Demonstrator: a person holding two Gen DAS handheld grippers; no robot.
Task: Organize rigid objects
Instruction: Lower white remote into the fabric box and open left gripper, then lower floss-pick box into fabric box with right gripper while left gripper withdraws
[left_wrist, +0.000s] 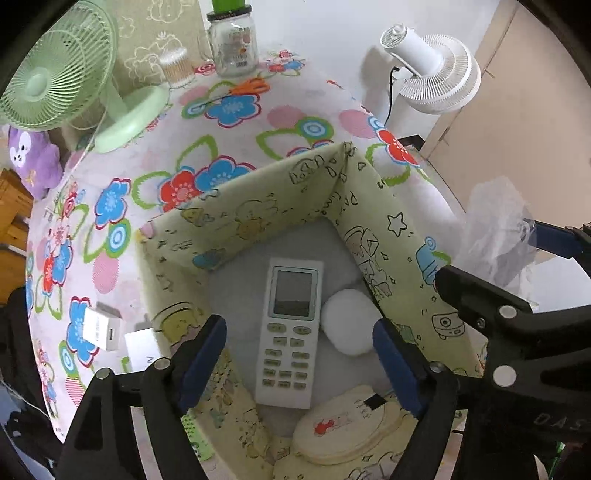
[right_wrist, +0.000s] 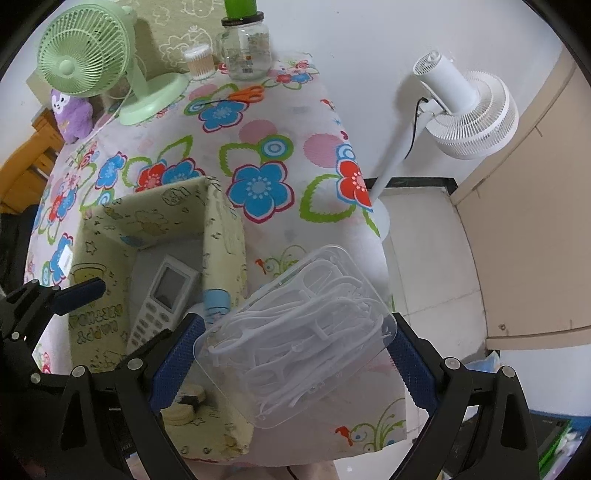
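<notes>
Gaping above a fabric bin, the left gripper holds nothing; the right gripper clamps a clear plastic box.

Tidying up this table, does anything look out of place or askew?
Mostly tidy. The remote lies flat in the fabric box. The orange scissors and a white charger sit loose on the tablecloth.

jar top cut off, charger label unreadable

White remote flat in fabric bin, beside white case.
</notes>
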